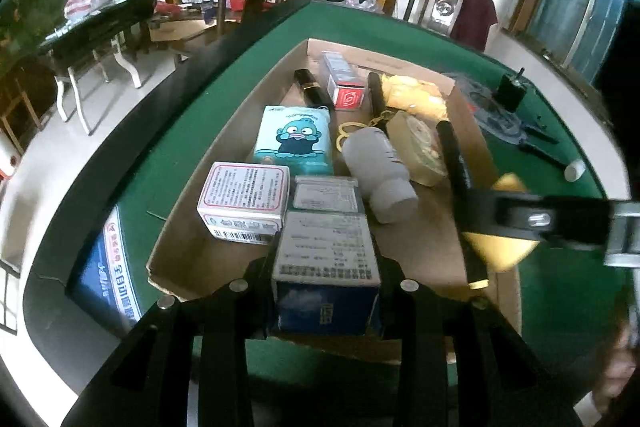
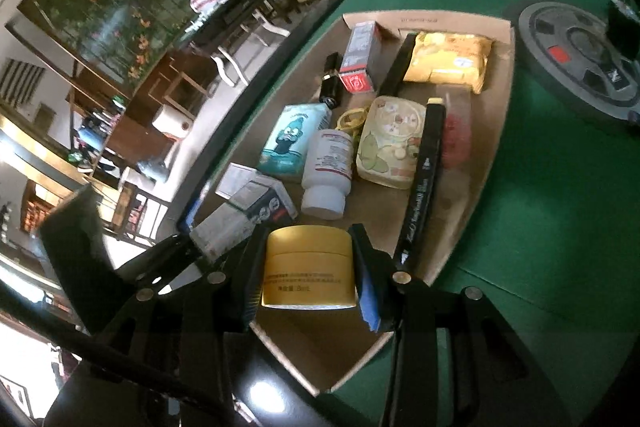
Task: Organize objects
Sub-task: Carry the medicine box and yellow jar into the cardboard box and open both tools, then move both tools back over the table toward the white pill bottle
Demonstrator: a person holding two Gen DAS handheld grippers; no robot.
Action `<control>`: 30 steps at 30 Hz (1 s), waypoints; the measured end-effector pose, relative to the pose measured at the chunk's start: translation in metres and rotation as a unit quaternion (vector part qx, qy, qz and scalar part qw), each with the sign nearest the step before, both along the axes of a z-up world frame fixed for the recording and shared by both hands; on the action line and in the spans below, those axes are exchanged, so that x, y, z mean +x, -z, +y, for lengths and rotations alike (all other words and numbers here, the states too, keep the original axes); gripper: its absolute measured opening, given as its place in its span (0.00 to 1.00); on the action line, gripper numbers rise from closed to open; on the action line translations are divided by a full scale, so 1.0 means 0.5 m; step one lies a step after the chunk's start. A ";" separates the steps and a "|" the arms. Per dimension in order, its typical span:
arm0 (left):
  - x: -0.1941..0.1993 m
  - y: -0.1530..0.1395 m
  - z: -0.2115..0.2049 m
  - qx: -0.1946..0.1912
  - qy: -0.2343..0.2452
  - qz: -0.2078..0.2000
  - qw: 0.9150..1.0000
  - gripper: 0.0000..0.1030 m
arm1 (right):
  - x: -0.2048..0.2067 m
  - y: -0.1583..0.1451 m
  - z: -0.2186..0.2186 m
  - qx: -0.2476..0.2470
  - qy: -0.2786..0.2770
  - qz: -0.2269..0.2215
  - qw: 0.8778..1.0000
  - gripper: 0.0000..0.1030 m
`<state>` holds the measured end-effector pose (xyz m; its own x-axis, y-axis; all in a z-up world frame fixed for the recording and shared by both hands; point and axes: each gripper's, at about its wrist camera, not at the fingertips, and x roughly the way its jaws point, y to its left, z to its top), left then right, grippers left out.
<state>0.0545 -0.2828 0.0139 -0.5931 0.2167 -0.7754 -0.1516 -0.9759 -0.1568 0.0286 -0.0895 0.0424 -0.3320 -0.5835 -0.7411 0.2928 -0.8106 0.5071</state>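
**Two grippers, one item apiece, over one cardboard tray**

Left gripper (image 1: 325,291) clamped on one blue-and-white box (image 1: 326,267), low over the cardboard tray (image 1: 180,259). Right gripper (image 2: 308,277) clamped on one yellow jar (image 2: 308,267), above the tray's near end. Beyond, in the tray: one white bottle (image 2: 326,173), one cartoon tissue pack (image 1: 296,139), one yellow packet (image 2: 448,61), two long black pens. All on one green table (image 2: 540,207).

The left gripper (image 1: 325,291) points steeply downward, its black fingers (image 1: 256,291) clamped on a blue-and-white cardboard box (image 1: 326,267). The right gripper (image 2: 308,267), angled likewise, pinches a squat yellow plastic jar (image 2: 309,267) between its pads.
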 end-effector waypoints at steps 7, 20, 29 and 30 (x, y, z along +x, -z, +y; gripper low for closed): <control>0.023 -0.032 -0.056 0.038 -0.031 0.013 0.999 0.42 | -0.008 0.021 -0.020 0.063 -0.001 0.012 0.998 0.37; 0.035 -0.066 -0.111 0.047 -0.097 0.053 0.993 0.66 | 0.014 0.030 -0.043 0.125 -0.012 0.025 0.992 0.37; 0.048 -0.071 -0.092 0.011 -0.106 0.058 0.993 0.66 | 0.055 -0.029 0.017 0.105 0.005 0.069 0.992 0.48; 0.050 -0.073 -0.087 0.004 -0.106 0.061 0.992 0.66 | 0.059 -0.036 0.036 0.099 0.015 0.073 0.992 0.49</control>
